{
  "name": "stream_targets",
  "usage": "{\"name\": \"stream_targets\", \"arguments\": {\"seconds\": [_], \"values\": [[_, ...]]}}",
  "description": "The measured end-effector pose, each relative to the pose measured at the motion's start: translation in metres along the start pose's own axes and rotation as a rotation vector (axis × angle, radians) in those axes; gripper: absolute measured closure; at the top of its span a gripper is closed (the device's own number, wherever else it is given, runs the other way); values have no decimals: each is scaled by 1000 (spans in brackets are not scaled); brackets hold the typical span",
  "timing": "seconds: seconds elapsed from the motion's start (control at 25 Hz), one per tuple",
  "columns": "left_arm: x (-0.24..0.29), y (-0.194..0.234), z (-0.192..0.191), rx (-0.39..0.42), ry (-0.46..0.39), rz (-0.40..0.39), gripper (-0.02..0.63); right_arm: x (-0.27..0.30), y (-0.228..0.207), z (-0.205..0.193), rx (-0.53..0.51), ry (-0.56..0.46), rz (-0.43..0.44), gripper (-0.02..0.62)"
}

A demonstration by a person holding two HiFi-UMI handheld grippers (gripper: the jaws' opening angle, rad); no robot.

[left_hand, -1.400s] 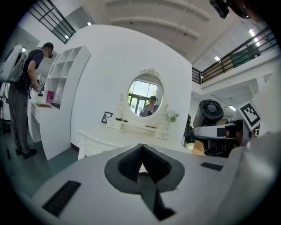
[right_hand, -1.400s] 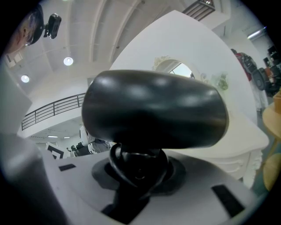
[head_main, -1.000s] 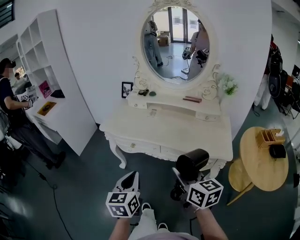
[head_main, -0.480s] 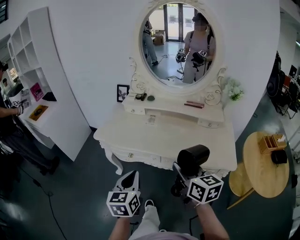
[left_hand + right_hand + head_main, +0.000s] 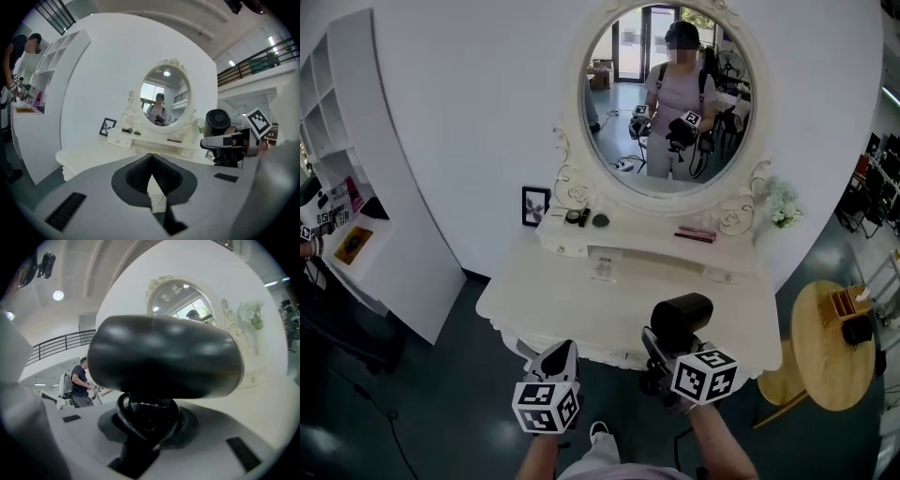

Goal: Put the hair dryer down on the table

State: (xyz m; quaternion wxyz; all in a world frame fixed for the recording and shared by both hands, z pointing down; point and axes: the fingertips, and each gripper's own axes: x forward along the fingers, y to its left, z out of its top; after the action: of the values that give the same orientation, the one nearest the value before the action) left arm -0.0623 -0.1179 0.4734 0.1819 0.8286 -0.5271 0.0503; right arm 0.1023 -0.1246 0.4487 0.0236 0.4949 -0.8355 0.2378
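Note:
My right gripper point(image 5: 660, 359) is shut on the handle of a black hair dryer point(image 5: 680, 320), which stands upright in it over the front edge of the white dressing table point(image 5: 581, 300). In the right gripper view the dryer's barrel point(image 5: 164, 357) fills the middle. Its handle and a loop of cord sit between the jaws of the right gripper point(image 5: 147, 420). My left gripper point(image 5: 561, 352) hovers to the dryer's left, just short of the table's front edge, shut with nothing in it. The left gripper point(image 5: 151, 157) has its pads meeting at the tips. The dryer point(image 5: 218, 123) shows at the right of that view.
An oval mirror point(image 5: 670, 94) stands at the back of the table, above a raised shelf with a picture frame point(image 5: 535, 204), small items and flowers point(image 5: 784, 204). A round wooden side table point(image 5: 825, 347) is at the right, a white shelf unit point(image 5: 337, 187) at the left.
Both grippers have moved forward together toward the dressing table, and the dryer now reaches over its front edge. The right gripper's hold on the dryer is unchanged.

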Motion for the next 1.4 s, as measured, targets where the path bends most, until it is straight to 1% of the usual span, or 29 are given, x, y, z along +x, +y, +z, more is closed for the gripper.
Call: {"name": "stream_targets", "arguments": {"seconds": [0.24, 0.4, 0.52, 0.68, 0.92, 1.4], "values": [[38, 25, 19, 2, -5, -43, 606, 43, -14, 7, 19, 11, -39, 472], [52, 36, 25, 1, 0, -65, 606, 65, -23, 4, 41, 38, -63, 472], [61, 44, 28, -1, 0, -71, 606, 81, -32, 4, 36, 55, -86, 472], [70, 53, 28, 2, 8, -72, 606, 100, -44, -2, 25, 86, -116, 472], [83, 60, 33, 7, 16, -64, 606, 122, -61, -8, 23, 139, -137, 472], [111, 72, 34, -8, 28, -25, 606, 163, -93, -20, 2, 241, -154, 472]]}}
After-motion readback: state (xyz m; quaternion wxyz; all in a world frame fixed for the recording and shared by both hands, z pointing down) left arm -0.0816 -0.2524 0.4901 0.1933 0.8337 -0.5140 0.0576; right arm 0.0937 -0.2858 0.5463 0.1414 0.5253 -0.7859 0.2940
